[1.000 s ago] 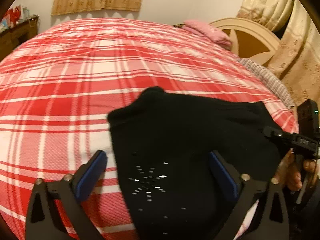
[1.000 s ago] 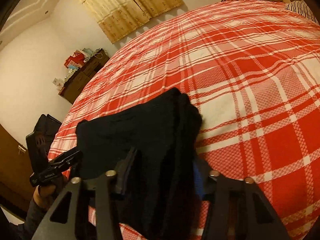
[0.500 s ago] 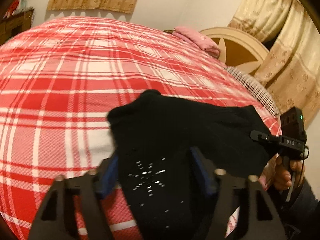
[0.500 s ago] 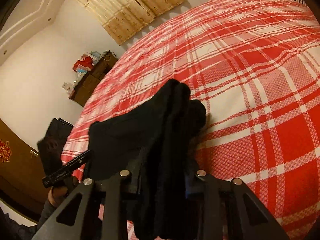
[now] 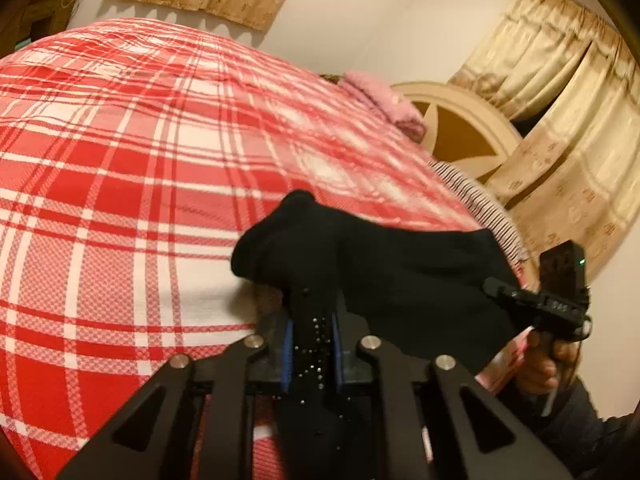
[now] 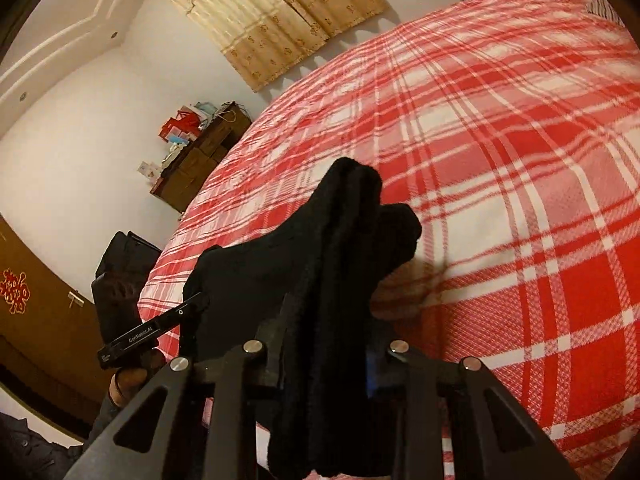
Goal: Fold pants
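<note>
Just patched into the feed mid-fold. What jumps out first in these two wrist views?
The black pants stand out, bunched at the near edge of the red and white plaid bedspread. Both claws are clamped on the fabric: the left claw pinches a part dotted with small shiny studs, and the right claw grips a thick folded bundle. Beyond, a pink blanket lies by the cream headboard.

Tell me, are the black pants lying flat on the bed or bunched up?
Bunched up. The black pants rise in a hump off the red plaid bed, pinched by the left gripper and right gripper.
</note>
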Demonstrator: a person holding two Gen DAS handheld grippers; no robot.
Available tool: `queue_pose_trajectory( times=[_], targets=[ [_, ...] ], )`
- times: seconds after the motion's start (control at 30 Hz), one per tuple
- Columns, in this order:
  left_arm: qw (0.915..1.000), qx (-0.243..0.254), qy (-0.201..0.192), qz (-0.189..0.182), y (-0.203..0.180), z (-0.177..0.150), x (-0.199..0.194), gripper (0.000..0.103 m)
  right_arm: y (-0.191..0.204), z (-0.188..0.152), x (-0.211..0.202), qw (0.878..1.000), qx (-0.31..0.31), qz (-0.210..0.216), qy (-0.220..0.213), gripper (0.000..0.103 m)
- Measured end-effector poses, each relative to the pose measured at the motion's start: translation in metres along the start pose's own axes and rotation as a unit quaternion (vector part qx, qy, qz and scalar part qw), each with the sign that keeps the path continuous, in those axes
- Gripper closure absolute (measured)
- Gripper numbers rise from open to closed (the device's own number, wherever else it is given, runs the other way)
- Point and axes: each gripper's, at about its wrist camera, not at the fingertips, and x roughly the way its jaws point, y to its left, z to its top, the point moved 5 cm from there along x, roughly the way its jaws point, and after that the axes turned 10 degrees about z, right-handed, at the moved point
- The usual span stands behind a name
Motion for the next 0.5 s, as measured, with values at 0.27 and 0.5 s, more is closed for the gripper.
queue_pose_trajectory(
  times=[0.27, 0.5],
  targets=[
    [0.9988, -0.009, -0.048, 0.0, 0.011, 0.025, -0.038, 0.089, 0.036, 0.035, 0.032, 0.998, -0.045, 0.026, 0.025, 0.076],
    [0.9931, -0.03, -0.096, 0.06, 0.065, 0.05, -0.083, 0.089, 0.087, 0.078, 0.111, 0.992, -0.087, 0.077, 0.055, 0.076]
  ],
)
